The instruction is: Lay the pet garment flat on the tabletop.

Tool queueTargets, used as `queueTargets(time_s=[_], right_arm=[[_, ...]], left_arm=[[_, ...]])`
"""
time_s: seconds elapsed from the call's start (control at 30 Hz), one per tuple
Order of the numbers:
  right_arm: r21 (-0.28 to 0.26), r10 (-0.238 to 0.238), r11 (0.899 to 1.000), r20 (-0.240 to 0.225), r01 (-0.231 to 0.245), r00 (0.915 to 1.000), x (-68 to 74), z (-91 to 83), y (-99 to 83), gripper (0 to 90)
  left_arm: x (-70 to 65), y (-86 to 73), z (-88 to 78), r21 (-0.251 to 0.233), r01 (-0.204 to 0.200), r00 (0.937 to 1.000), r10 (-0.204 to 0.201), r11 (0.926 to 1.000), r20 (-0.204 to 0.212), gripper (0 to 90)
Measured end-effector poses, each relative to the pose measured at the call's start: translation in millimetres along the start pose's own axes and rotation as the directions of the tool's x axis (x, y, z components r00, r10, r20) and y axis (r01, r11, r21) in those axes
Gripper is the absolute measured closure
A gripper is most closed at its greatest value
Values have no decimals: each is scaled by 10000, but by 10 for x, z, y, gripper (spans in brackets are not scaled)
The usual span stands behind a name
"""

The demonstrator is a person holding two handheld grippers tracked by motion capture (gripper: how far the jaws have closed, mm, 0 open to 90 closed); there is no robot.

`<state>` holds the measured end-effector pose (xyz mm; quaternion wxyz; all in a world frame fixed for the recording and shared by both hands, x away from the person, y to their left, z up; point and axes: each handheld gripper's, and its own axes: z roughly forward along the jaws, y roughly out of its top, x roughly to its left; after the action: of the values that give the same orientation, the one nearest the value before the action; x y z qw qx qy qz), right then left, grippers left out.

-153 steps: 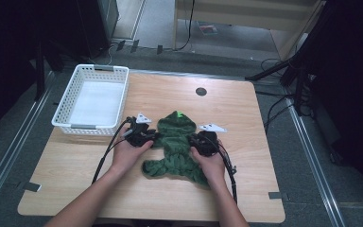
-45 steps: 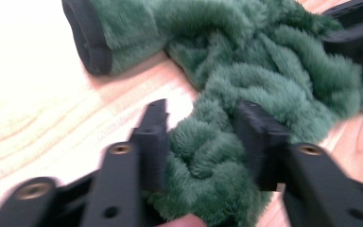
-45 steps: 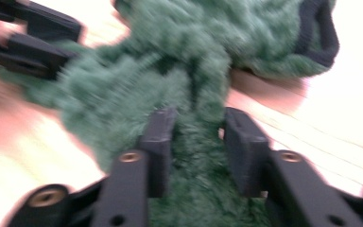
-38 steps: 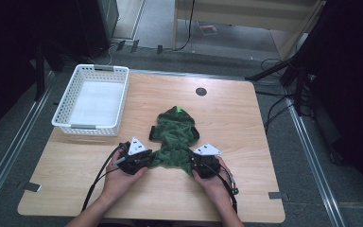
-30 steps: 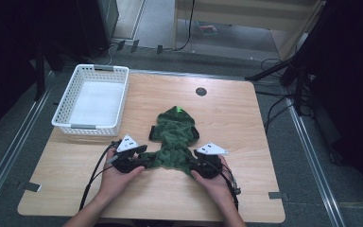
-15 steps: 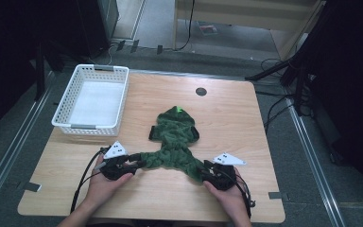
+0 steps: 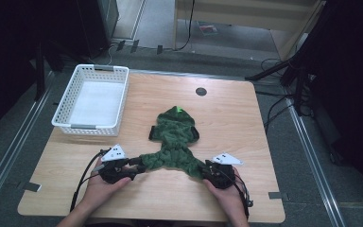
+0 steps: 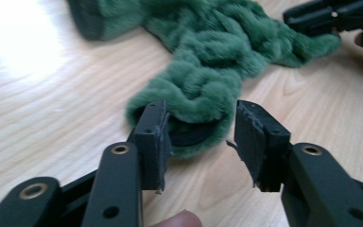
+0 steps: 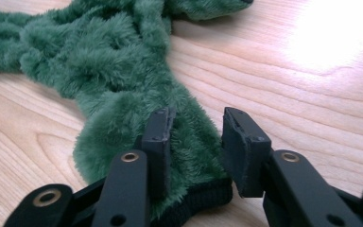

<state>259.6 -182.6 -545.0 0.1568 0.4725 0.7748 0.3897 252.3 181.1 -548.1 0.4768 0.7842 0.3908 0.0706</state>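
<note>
A fuzzy green garment (image 7: 175,132) lies flat in the middle of the wooden table (image 7: 236,123), its two sleeves splayed out toward the front edge. My left gripper (image 7: 139,166) sits at the left sleeve's end. In the left gripper view this gripper (image 8: 201,135) is open, and the sleeve cuff (image 8: 194,113) lies between its jaws with a gap at the right jaw. My right gripper (image 7: 206,166) is at the right sleeve's end. In the right gripper view it (image 9: 196,137) is open astride the sleeve (image 9: 123,118), whose dark ribbed cuff (image 9: 203,198) is below.
A white plastic basket (image 7: 90,126) stands at the back left of the table. A dark round cable hole (image 7: 201,91) sits near the far edge. Cables trail from both grippers over the front edge. Dark equipment surrounds the table.
Both grippers have moved apart and toward the front edge, left going left and right going right, drawing the two sleeves out straight from the bunched garment.
</note>
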Motion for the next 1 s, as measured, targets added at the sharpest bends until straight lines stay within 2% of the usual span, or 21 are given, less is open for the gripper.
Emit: queueTargets(time_s=[0.27, 0.4, 0.47, 0.57, 0.63, 0.7, 0.8, 0.9, 1.0], right_arm=[[-786, 485, 9957, -83, -490, 9988, -117, -138, 30, 529], [-1075, 629, 9921, -133, -639, 9979, -171, -199, 46, 426], [-1134, 681, 9913, 24, -674, 9977, -179, -220, 51, 364], [-1181, 788, 9902, 279, -750, 9965, -198, -256, 69, 221], [-1266, 837, 9889, 420, -777, 9956, -215, -286, 86, 139], [-1385, 948, 9865, 446, -879, 9945, -239, -326, 99, 92], [-1509, 916, 9852, 615, -814, 9939, -287, -375, 89, 15], [-1559, 1158, 9822, 656, -1045, 9911, -373, -412, 73, 0], [-1589, 1311, 9805, 925, -1153, 9870, -465, -440, 49, 0]], left_arm=[[129, -26, -170, -803, 702, 9968, -730, 9943, -325, 509], [176, -63, -240, -1042, 932, 9926, -1006, 9902, -681, 451], [202, -91, -285, -1089, 1024, 9910, -1109, 9888, -750, 438], [236, -131, -378, -1326, 1037, 9890, -1163, 9857, -915, 417], [267, -149, -456, -1435, 1059, 9852, -1234, 9840, -1189, 370], [306, -161, -531, -1543, 1184, 9831, -1376, 9809, -1206, 349], [377, -177, -669, -1916, 1302, 9740, -1616, 9728, -1585, 255], [459, -212, -782, -2165, 1436, 9668, -1836, 9657, -1775, 170], [544, -259, -879, -2279, 1547, 9614, -1996, 9613, -1895, 133]])
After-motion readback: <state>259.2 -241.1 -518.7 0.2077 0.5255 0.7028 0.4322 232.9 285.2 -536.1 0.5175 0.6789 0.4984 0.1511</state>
